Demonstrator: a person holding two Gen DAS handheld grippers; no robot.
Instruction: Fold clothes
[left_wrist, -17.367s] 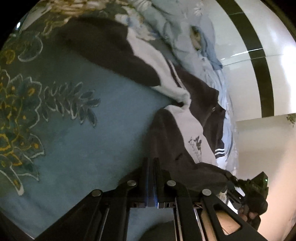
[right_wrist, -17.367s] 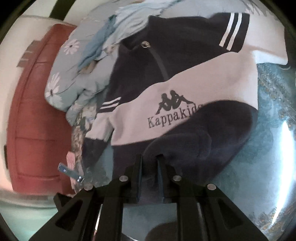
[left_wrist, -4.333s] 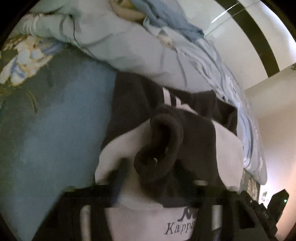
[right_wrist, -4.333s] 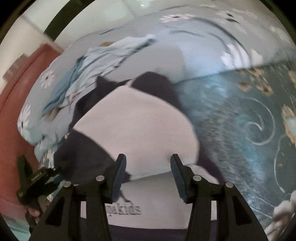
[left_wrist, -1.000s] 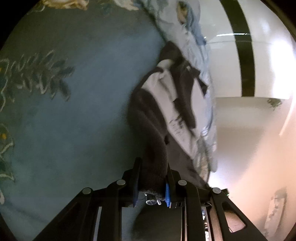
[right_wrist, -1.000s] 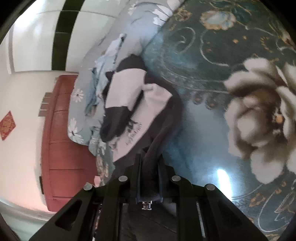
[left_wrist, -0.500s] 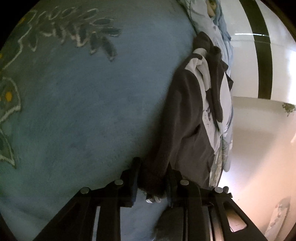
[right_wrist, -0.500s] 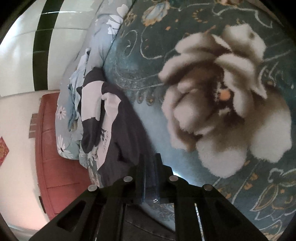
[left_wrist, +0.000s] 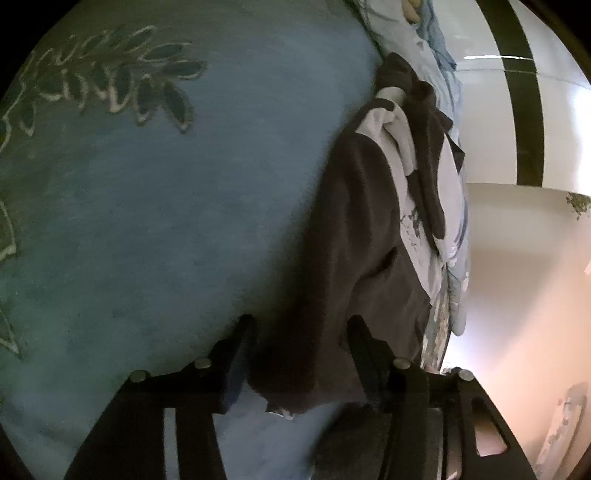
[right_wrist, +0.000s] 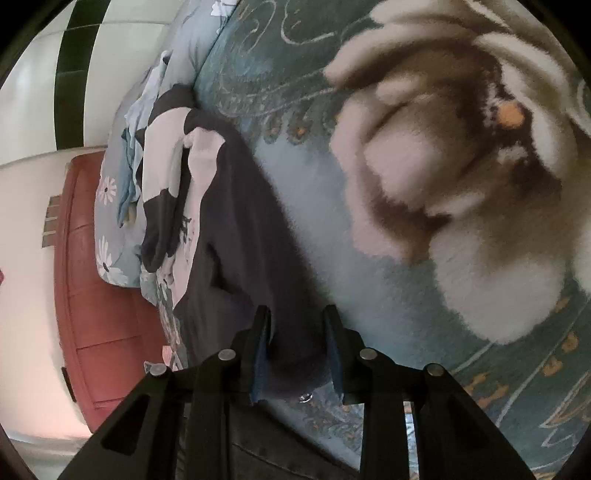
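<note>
A dark navy and white sweatshirt (left_wrist: 362, 229) lies stretched out on the blue blanket (left_wrist: 166, 221), running from my grippers toward the far pillows. Its dark hem lies between the fingers of my left gripper (left_wrist: 301, 354), whose jaws are opening, with a gap on both sides of the cloth. In the right wrist view the same sweatshirt (right_wrist: 229, 221) has its near hem between the blue pads of my right gripper (right_wrist: 295, 343). Those jaws are opening too, and the pads stand off the fabric. A white sleeve is folded over the sweatshirt's chest.
A light-blue floral quilt (right_wrist: 110, 206) is bunched beyond the sweatshirt by a red padded headboard (right_wrist: 99, 314). The blanket shows a large cream flower (right_wrist: 443, 184) on the right. A white wall with a dark stripe (left_wrist: 524, 110) stands behind the bed.
Both grippers were shut on the sweatshirt's hem and have now parted from it; the hem rests on the blanket. The right gripper has come down closer to the bed.
</note>
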